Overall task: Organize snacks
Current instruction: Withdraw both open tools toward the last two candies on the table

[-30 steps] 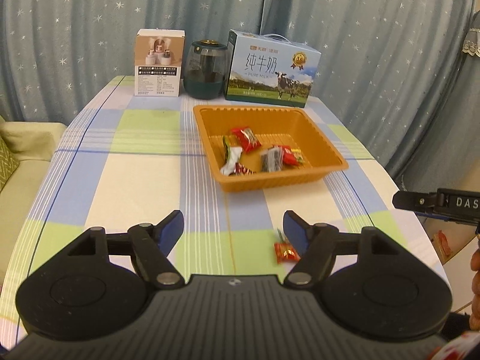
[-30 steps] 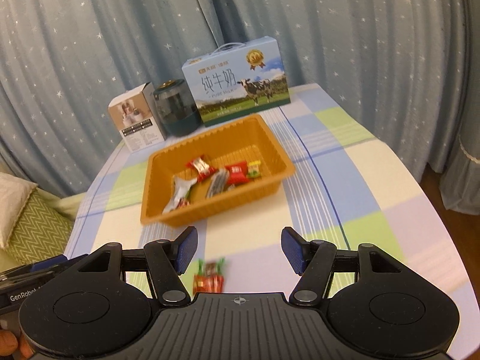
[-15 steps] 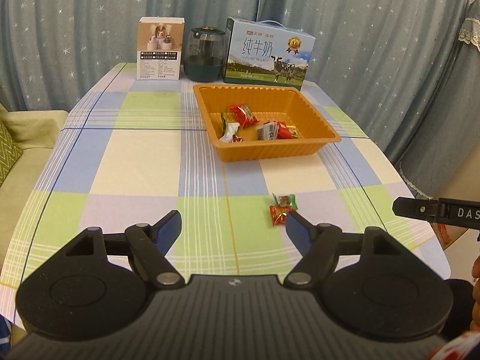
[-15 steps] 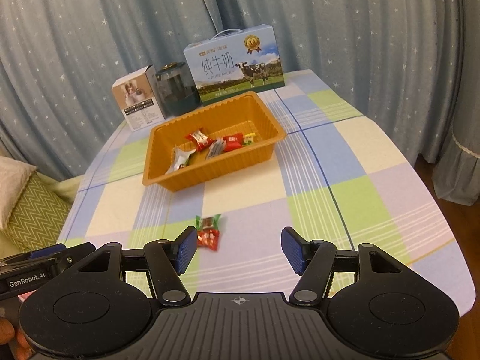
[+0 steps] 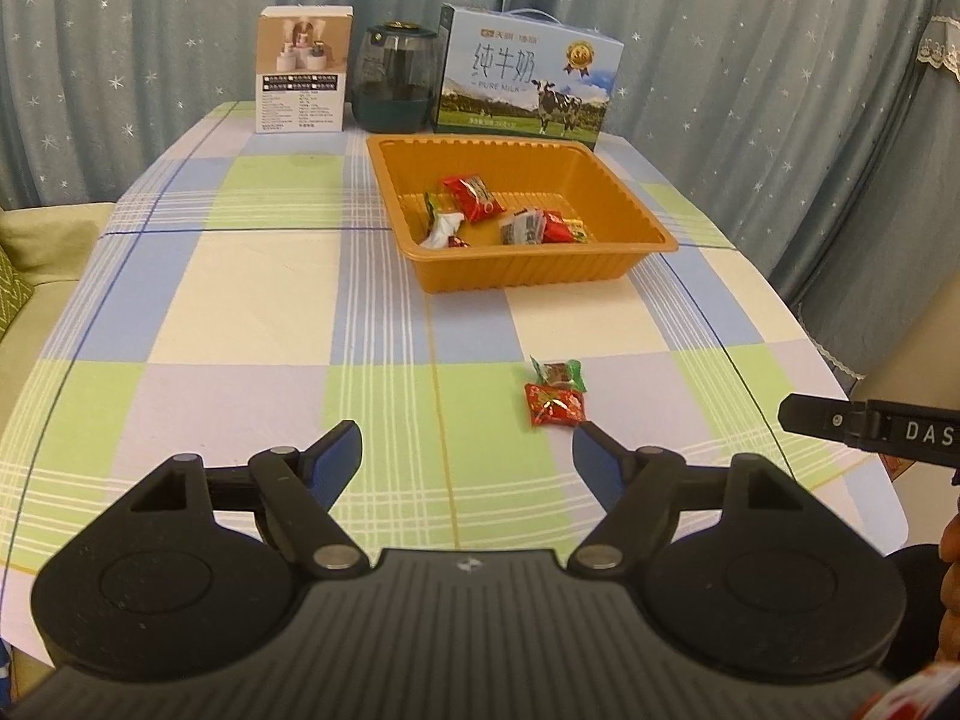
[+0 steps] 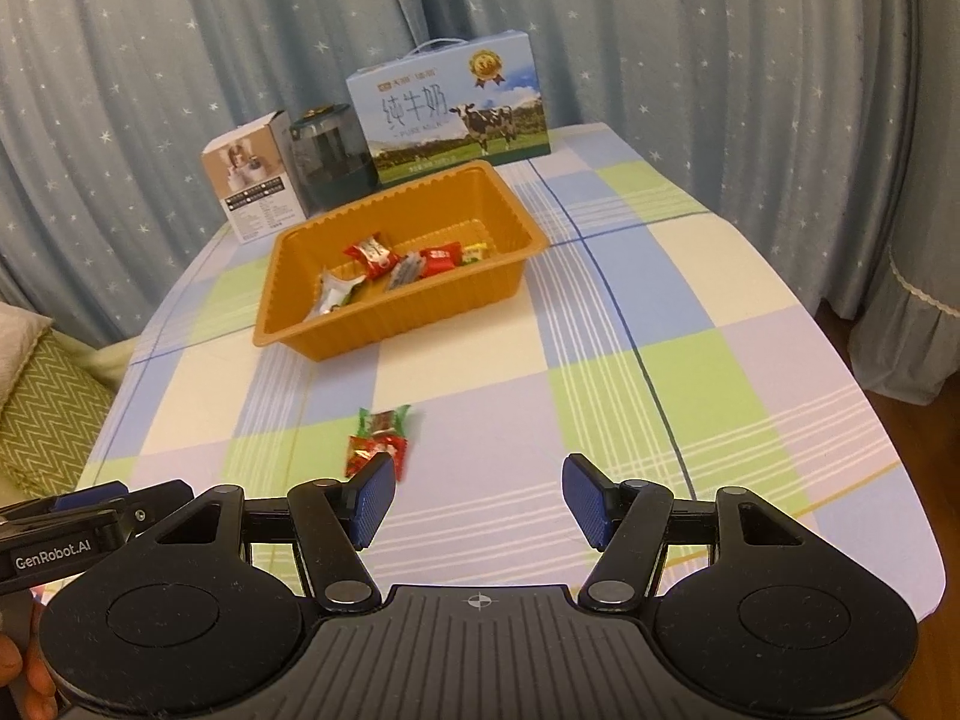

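- The left tool (image 5: 467,455) stands with its jaws apart and nothing between them; over the last second they have spread a little wider.
- The right tool (image 6: 478,495) also stands apart and empty, its gap unchanged.
- Both views now show more of the checked surface (image 5: 252,324) than a second ago, and the orange tray (image 5: 543,279) sits farther ahead, so the tools appear to have drawn back toward the near edge.
- Two loose snacks (image 5: 555,393) lie together on the surface, just ahead of the left tool's right finger and just ahead of the right tool's left finger; earlier only one showed clearly, partly hidden.
- Several wrapped snacks (image 5: 504,216) already lie in the tray.
- Judged from this, the pair on the surface is what remains, and either tool is lined up to reach it.
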